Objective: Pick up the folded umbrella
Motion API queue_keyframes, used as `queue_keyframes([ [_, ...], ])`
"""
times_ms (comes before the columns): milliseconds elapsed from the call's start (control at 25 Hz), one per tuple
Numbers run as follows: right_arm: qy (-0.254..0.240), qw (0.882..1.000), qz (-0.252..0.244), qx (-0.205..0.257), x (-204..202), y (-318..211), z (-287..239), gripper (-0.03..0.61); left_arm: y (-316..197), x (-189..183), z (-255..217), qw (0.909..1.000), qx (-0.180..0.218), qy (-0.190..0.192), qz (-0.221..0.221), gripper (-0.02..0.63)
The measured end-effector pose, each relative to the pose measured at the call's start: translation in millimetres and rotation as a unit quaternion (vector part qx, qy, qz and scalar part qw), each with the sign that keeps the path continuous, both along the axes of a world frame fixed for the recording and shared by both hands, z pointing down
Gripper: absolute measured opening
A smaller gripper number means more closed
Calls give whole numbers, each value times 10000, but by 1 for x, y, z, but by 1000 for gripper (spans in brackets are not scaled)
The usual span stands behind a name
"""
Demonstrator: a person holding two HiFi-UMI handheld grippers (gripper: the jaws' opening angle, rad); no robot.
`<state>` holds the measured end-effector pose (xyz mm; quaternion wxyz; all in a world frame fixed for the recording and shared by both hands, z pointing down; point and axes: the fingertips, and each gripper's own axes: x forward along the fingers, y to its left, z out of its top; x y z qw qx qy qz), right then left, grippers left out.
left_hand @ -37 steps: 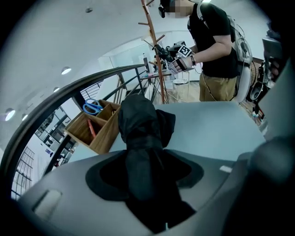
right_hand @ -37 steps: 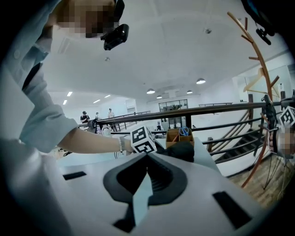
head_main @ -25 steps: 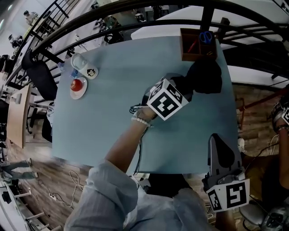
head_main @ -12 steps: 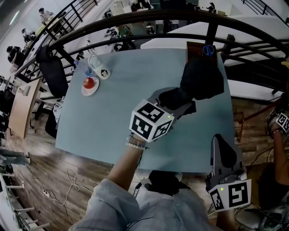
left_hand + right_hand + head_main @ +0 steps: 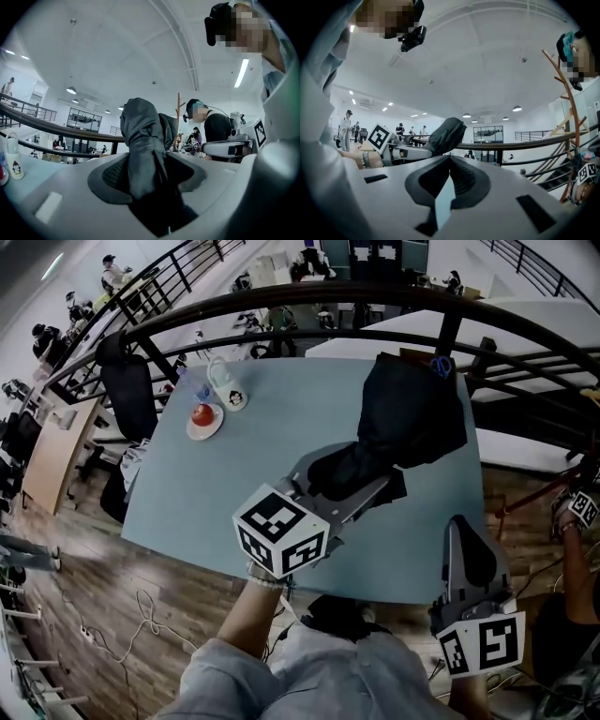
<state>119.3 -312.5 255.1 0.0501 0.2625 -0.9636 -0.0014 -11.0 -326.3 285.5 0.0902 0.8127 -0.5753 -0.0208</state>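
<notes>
The folded umbrella (image 5: 405, 416) is a black fabric bundle held up over the right part of the light blue table (image 5: 225, 493). My left gripper (image 5: 361, 481) is shut on its near end, and its marker cube (image 5: 281, 542) is close to me. In the left gripper view the umbrella (image 5: 143, 140) sticks up from between the jaws of my left gripper (image 5: 149, 180). My right gripper (image 5: 467, 542) hangs off the table's near right corner, shut and holding nothing. In the right gripper view the umbrella (image 5: 446, 133) shows beyond my right gripper (image 5: 450, 178).
A saucer with a red fruit (image 5: 202, 417) and a white mug (image 5: 226, 390) sit at the table's far left. A wooden box with blue scissors (image 5: 439, 362) stands at the far right, half hidden by the umbrella. A dark railing (image 5: 281, 307) curves behind. Another person's arm (image 5: 574, 521) is at right.
My left gripper has drawn back toward me and risen with the umbrella in it, so the umbrella now hangs above the table. The right gripper has stayed put.
</notes>
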Motion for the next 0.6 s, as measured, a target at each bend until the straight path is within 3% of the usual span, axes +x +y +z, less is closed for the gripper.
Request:
queue_keyframes([
  [240,-104,9997,-175,144,-7,6,-14,0,35,-3,-20,9989,269,311,-222,242],
  [600,-193,9986,-438,240,-16,13,-18,0,77,-14,-29,9952,396,335,-832,242],
])
